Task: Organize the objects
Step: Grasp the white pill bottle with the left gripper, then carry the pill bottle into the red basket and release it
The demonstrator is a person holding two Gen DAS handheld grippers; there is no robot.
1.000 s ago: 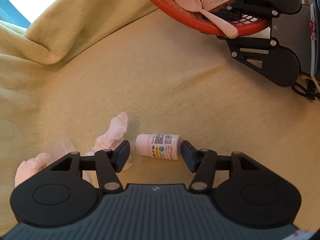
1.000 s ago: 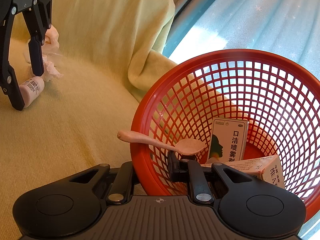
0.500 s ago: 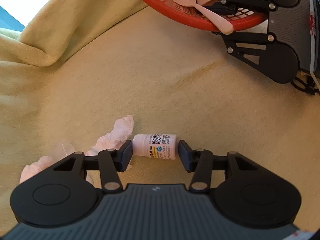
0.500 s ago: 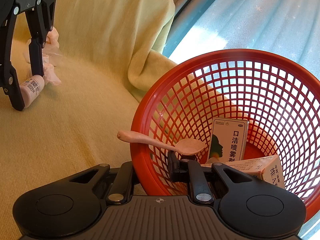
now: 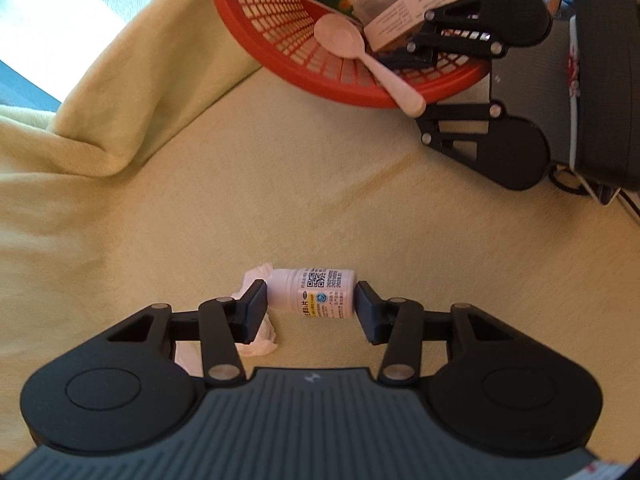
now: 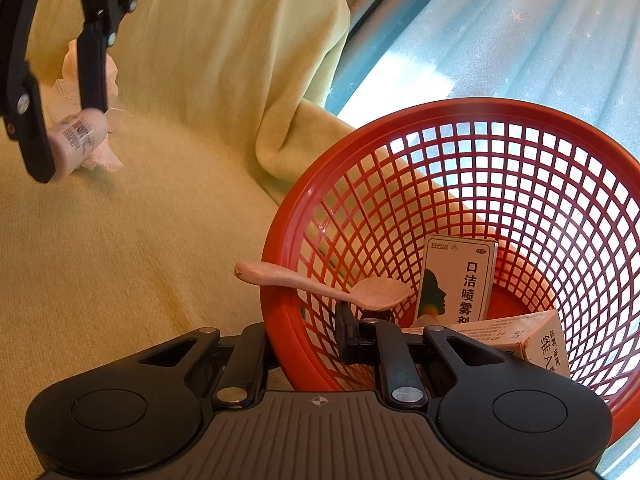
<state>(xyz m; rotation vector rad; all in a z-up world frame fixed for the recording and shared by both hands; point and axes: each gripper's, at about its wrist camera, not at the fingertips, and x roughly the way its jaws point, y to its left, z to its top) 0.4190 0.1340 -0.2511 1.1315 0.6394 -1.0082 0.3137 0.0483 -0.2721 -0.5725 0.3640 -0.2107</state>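
Observation:
My left gripper (image 5: 310, 306) is shut on a small white pill bottle (image 5: 314, 290) lying crosswise between its pads, lifted off the yellow blanket (image 5: 280, 184). The bottle also shows in the right wrist view (image 6: 76, 142), held in the air. My right gripper (image 6: 306, 340) is shut on the near rim of the red mesh basket (image 6: 520, 200). The basket (image 5: 280, 36) holds a pink spoon (image 6: 320, 286) resting across its rim and two medicine boxes (image 6: 456, 280).
Crumpled white tissue (image 5: 256, 340) lies on the blanket under and behind my left fingers. The blanket rises in folds (image 5: 120, 92) at the far left. A blue curtain (image 6: 500, 28) and bright window lie beyond the basket.
My left gripper closed on the pill bottle, lifted it off the blanket and moved toward the basket. The right gripper kept its hold on the basket rim.

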